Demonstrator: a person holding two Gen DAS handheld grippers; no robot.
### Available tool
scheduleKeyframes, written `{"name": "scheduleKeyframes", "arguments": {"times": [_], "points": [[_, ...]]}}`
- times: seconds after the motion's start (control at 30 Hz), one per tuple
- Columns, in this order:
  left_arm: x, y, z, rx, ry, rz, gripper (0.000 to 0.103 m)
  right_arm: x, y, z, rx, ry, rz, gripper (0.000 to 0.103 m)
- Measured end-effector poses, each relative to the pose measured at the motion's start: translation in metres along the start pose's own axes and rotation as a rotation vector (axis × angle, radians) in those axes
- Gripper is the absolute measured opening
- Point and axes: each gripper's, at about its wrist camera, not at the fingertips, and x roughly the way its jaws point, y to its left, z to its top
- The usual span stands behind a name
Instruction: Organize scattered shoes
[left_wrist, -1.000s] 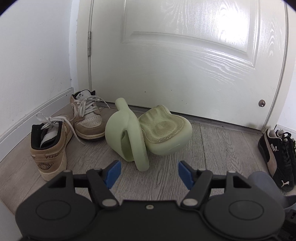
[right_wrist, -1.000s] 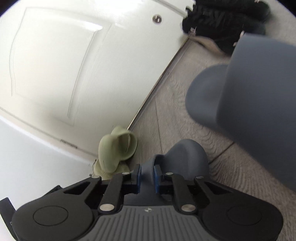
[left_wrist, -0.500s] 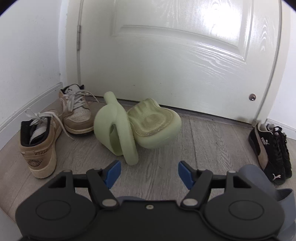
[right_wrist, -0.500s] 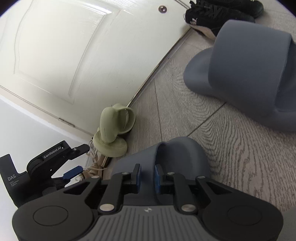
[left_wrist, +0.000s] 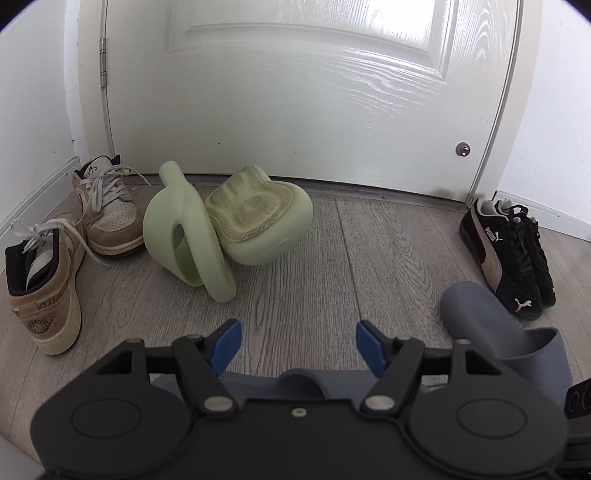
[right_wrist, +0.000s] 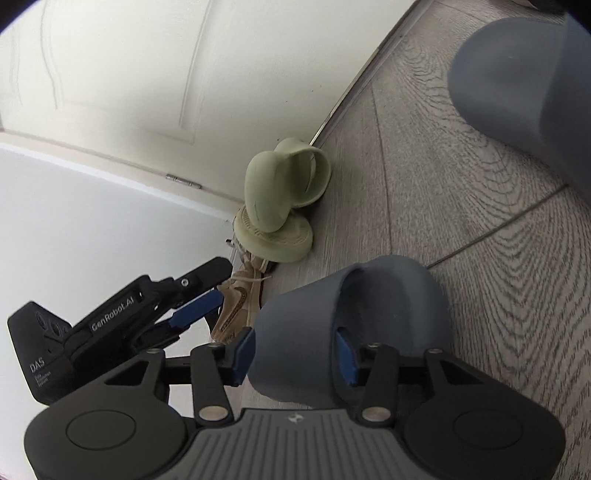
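My right gripper (right_wrist: 295, 356) has the strap of a grey slipper (right_wrist: 351, 314) between its blue pads; its jaws are opening and the slipper lies on the wood floor. The matching grey slipper (right_wrist: 524, 81) lies beyond it, also seen in the left wrist view (left_wrist: 491, 325). My left gripper (left_wrist: 299, 343) hangs open above the floor with nothing between its fingers, and shows in the right wrist view (right_wrist: 184, 306) too. Two pale green slippers (left_wrist: 188, 240) (left_wrist: 258, 225) lean on each other in front of the door, one on its side, one sole up.
Two tan sneakers (left_wrist: 107, 214) (left_wrist: 44, 291) stand along the left wall. A pair of black sneakers (left_wrist: 506, 254) sits by the right door frame. The white door (left_wrist: 314, 92) closes the far side. Bare floor lies between the green slippers and the black sneakers.
The right gripper's jaws have spread from a tight pinch on the grey slipper's strap, and the slipper has come down onto the floor. The left view now takes in more floor and both grey slippers.
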Motion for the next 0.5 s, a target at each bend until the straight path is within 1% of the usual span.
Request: {"name": "scheduleKeyframes", "arguments": {"times": [0.03, 0.07, 0.1, 0.13, 0.27, 0.33, 0.37, 0.43, 0.5], "points": [[0.002, 0.0, 0.0, 0.001, 0.006, 0.006, 0.069, -0.001, 0.002, -0.004, -0.015, -0.023, -0.018, 0.023], [0.003, 0.0, -0.001, 0.0, 0.012, 0.01, 0.069, -0.003, 0.0, -0.008, 0.005, -0.056, -0.002, 0.019], [0.004, 0.001, -0.001, -0.003, 0.016, 0.012, 0.069, -0.006, -0.004, -0.015, 0.045, -0.102, 0.014, 0.018], [0.003, 0.002, -0.001, -0.006, 0.015, 0.012, 0.069, -0.01, -0.007, -0.019, 0.073, -0.136, 0.01, 0.018], [0.002, 0.004, 0.001, -0.023, 0.005, 0.003, 0.069, -0.033, -0.012, -0.027, 0.108, -0.311, -0.076, 0.016], [0.002, 0.005, 0.001, -0.029, 0.006, 0.003, 0.069, -0.052, -0.012, -0.027, 0.124, -0.422, -0.139, 0.016], [0.003, 0.005, 0.002, -0.029, 0.006, 0.006, 0.069, -0.06, -0.011, -0.027, 0.125, -0.462, -0.166, 0.016], [0.004, 0.004, 0.002, -0.029, 0.008, 0.009, 0.069, -0.074, -0.009, -0.03, 0.133, -0.512, -0.199, 0.016], [0.003, 0.003, 0.001, -0.023, 0.008, 0.01, 0.069, -0.081, -0.006, -0.037, 0.134, -0.51, -0.227, 0.016]]}}
